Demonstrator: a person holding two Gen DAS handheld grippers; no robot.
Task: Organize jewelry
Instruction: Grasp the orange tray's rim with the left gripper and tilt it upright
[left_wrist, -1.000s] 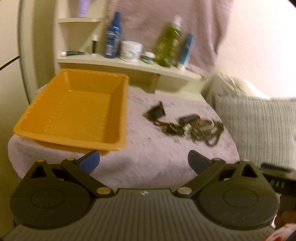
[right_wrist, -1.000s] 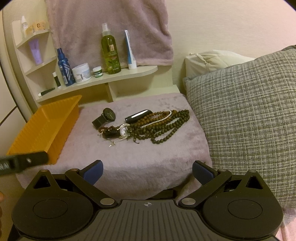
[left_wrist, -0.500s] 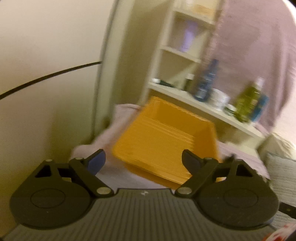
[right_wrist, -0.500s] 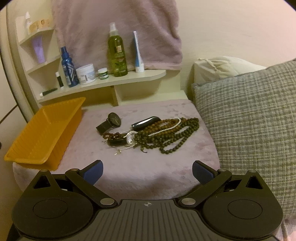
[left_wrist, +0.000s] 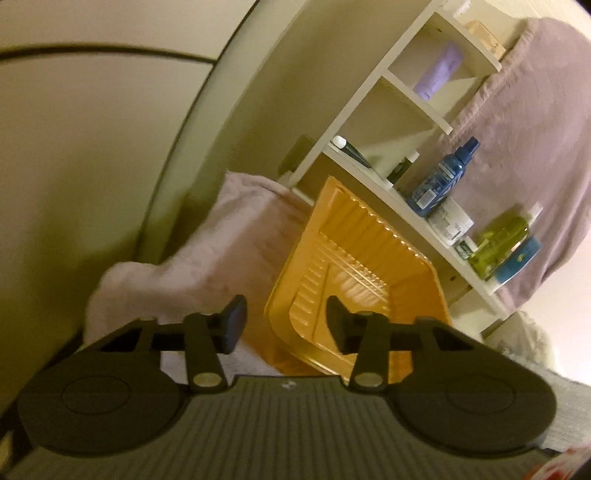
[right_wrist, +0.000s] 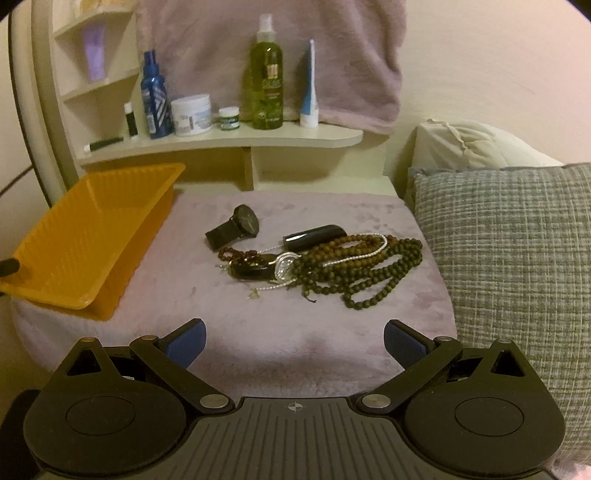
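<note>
1. The jewelry lay in a heap on the mauve plush cover (right_wrist: 280, 332), right of its centre: brown bead strands (right_wrist: 369, 273) tangled with a thin silver chain (right_wrist: 354, 254), a round silver-faced watch (right_wrist: 284, 266) and a dark glossy bangle (right_wrist: 314, 236).
2. A black watch (right_wrist: 243, 221) with a mesh strap lay just beside the heap, on the side toward the tray.
3. The orange tray (right_wrist: 74, 295) sat at the cover's left edge, well apart from the heap, with nothing inside it.
4. The left gripper (left_wrist: 284, 325) hung over the tray's near corner (left_wrist: 280, 332), its view tilted. Its jaws were closing, one finger (left_wrist: 234, 325) outside the tray wall and the other (left_wrist: 338, 325) inside; whether the pads touched the rim could not be told.
5. The right gripper (right_wrist: 293, 341) hovered at the near edge of the cover with its jaws wide and nothing between them.
6. Behind stood a shelf (right_wrist: 229, 142) with a green spray bottle (right_wrist: 264, 85), a blue bottle (right_wrist: 155, 99) and a white jar (right_wrist: 192, 114).
7. A grey woven cushion (right_wrist: 517, 266) lay to the right.
</note>
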